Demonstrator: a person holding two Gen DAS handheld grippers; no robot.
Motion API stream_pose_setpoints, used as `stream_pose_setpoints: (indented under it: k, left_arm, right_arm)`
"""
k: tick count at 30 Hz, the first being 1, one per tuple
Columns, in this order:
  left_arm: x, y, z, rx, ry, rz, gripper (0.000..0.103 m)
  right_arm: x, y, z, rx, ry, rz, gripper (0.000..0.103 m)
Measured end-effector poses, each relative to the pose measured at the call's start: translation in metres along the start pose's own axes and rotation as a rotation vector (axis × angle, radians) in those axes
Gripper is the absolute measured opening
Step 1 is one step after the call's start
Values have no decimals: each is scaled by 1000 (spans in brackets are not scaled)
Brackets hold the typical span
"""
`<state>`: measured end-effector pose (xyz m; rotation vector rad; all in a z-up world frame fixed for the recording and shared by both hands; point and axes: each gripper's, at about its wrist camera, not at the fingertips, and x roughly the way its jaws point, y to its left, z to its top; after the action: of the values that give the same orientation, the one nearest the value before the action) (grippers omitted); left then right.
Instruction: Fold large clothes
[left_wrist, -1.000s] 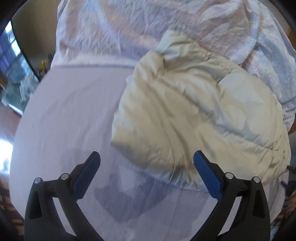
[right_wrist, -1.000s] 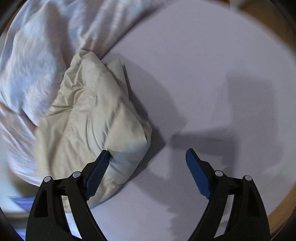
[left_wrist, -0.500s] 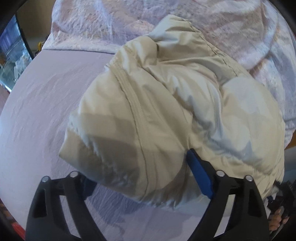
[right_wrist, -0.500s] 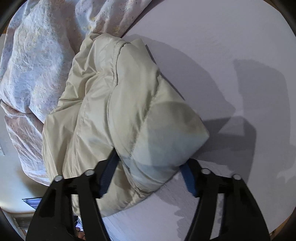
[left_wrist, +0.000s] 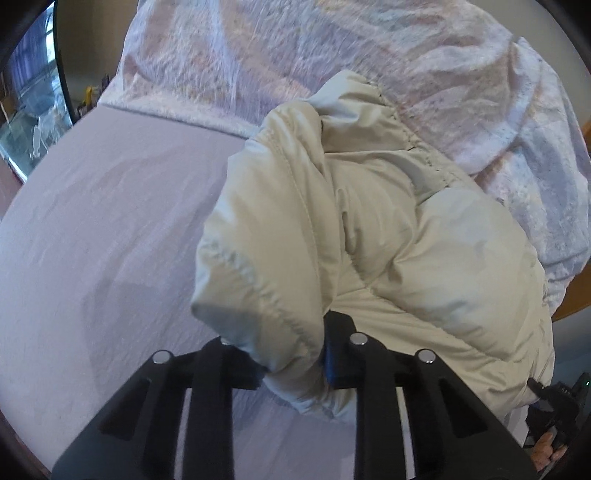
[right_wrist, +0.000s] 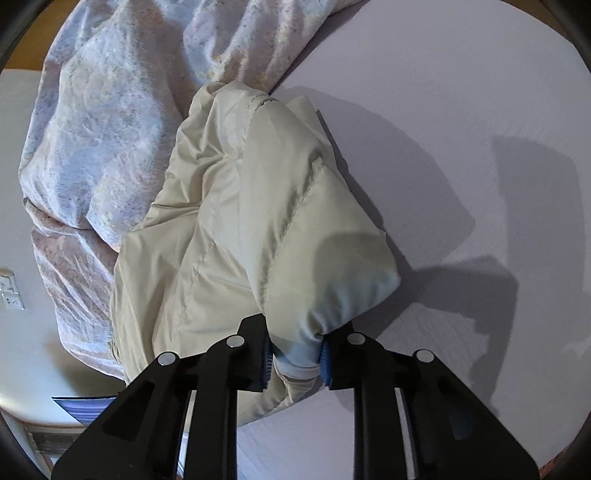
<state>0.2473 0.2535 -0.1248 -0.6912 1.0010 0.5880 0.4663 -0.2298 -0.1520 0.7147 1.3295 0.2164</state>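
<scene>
A cream puffy jacket (left_wrist: 388, 240) lies bunched on a lavender bed sheet (left_wrist: 110, 221). My left gripper (left_wrist: 291, 360) is shut on a padded corner of the jacket, which bulges out between the black fingers. In the right wrist view the same jacket (right_wrist: 258, 229) fills the middle, and my right gripper (right_wrist: 295, 360) is shut on another padded corner of it. Both corners are lifted a little off the sheet (right_wrist: 461, 147). The blue pads are mostly hidden by fabric.
A crumpled pale floral duvet (left_wrist: 332, 66) lies behind the jacket, also in the right wrist view (right_wrist: 110, 129). A wooden bed edge (left_wrist: 580, 295) shows at right. A white bedside surface (right_wrist: 22, 350) and a wall socket (right_wrist: 11, 291) lie left.
Both grippers moved in onto the jacket and closed from wide open onto its padded corners. The jacket now bulges up between the fingers.
</scene>
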Motion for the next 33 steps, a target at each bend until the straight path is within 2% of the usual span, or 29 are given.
stream_pose_setpoints:
  k: [5, 10, 16, 19, 21, 24, 26, 28, 33]
  left_arm:
    - [-28, 8, -10, 47, -5, -1, 22]
    - [-55, 33, -37, 76, 16, 17, 22]
    - [-78, 59, -72, 79, 50, 37, 24]
    - [-80, 59, -83, 105, 49, 63, 27]
    - [-78, 58, -85, 104, 52, 84, 31]
    - [-77, 58, -86, 91, 60, 109, 38]
    - [-76, 57, -87, 98, 64, 129, 45]
    - [-75, 56, -88, 106, 70, 152, 58]
    - [-73, 55, -90, 128, 73, 179, 73]
  right_arm:
    - [-7, -1, -14, -26, 49, 7, 19]
    - [-14, -13, -43, -55, 123, 7, 19]
    - [-20, -23, -68, -99, 165, -17, 19]
    - [-24, -19, -70, -154, 144, -86, 28]
    - [-28, -13, -69, -192, 123, -148, 44]
    - [-40, -11, -68, -232, 72, -208, 58]
    - [-48, -11, -65, -247, 40, -245, 62]
    - [-57, -7, -62, -270, -11, -300, 64]
    - [-69, 8, -55, -361, -130, -402, 64]
